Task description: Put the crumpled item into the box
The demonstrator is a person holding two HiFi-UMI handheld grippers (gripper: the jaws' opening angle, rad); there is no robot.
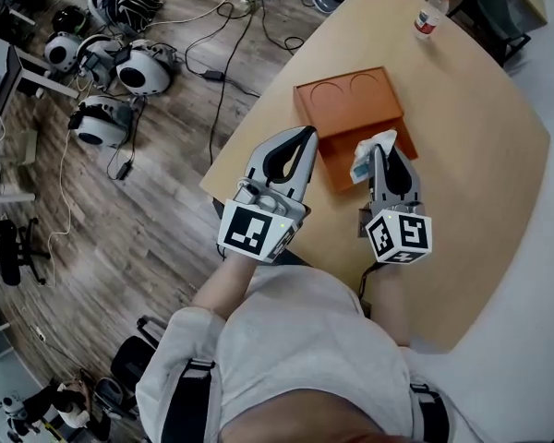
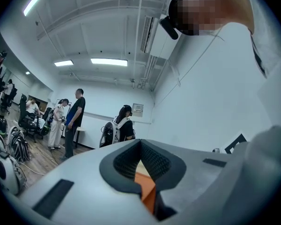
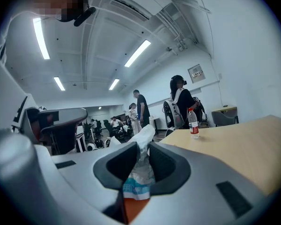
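An orange box (image 1: 351, 100) lies open on the wooden table (image 1: 480, 155), with two round recesses in its far half. My right gripper (image 1: 380, 150) is shut on a crumpled white and blue item (image 1: 367, 153) and holds it over the box's near right part. In the right gripper view the crumpled item (image 3: 141, 158) is pinched between the dark pads (image 3: 166, 165) and sticks up past them. My left gripper (image 1: 307, 135) hovers at the box's near left edge, tips together and nothing in it. Orange (image 2: 147, 186) shows through the gap behind its pads.
A water bottle (image 1: 428, 14) stands at the table's far side. The table's left edge runs diagonally just beside my left gripper. Headsets (image 1: 120, 63) and cables lie on the floor to the left. Several people (image 2: 75, 121) stand far off in the room.
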